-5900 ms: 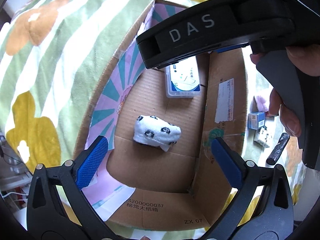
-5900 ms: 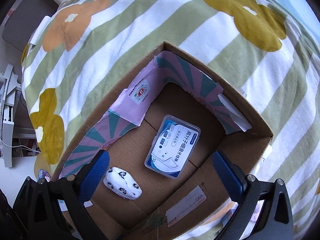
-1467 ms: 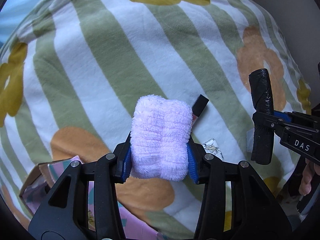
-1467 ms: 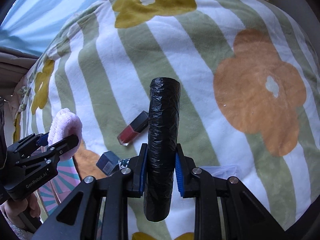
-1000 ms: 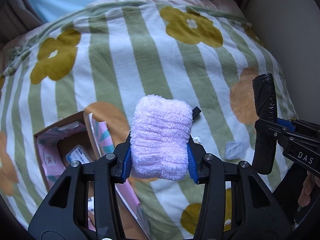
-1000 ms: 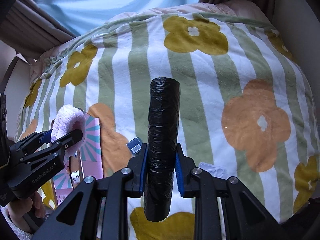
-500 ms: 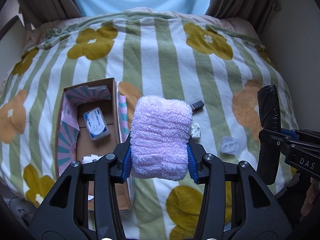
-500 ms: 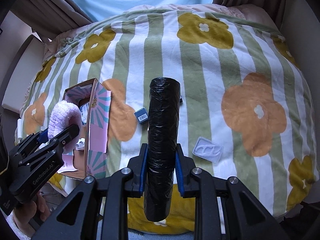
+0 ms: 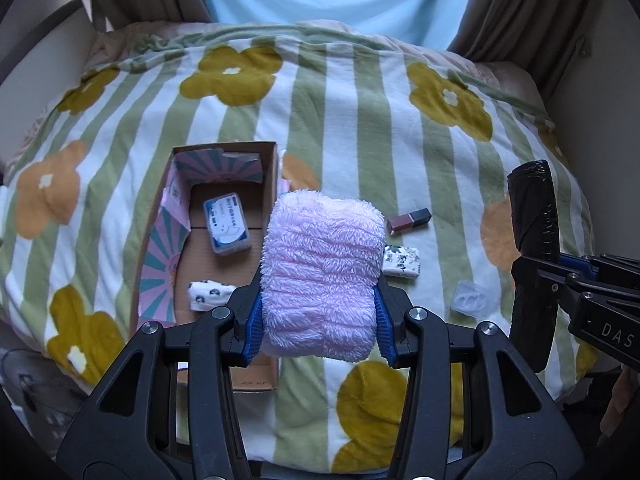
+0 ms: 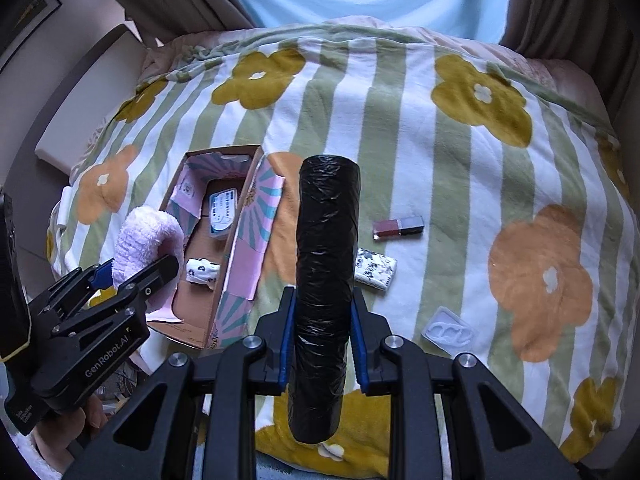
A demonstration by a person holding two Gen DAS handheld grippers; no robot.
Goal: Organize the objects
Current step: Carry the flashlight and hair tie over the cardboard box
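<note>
My left gripper (image 9: pixel 318 324) is shut on a fluffy pink cloth (image 9: pixel 322 272), held high above the bed; it also shows in the right wrist view (image 10: pixel 144 236). My right gripper (image 10: pixel 322 340) is shut on a black plastic roll (image 10: pixel 326 280), upright, also seen at the right of the left wrist view (image 9: pixel 534 240). An open cardboard box (image 9: pixel 270 168) lies on the flowered blanket at left. It holds a white-and-blue plastic case (image 9: pixel 226 224) and a white paw-print cloth (image 9: pixel 208 294).
On the blanket right of the box lie a red-and-black lipstick (image 10: pixel 398 227), a white patterned packet (image 10: pixel 376 270) and a clear plastic case (image 10: pixel 450 332). Curtains and a light-blue window stand behind the bed. A wall bounds the right side.
Both grippers have lifted away from the bed with their loads; the whole bed and box now show far below. Earlier, both were open over the box.
</note>
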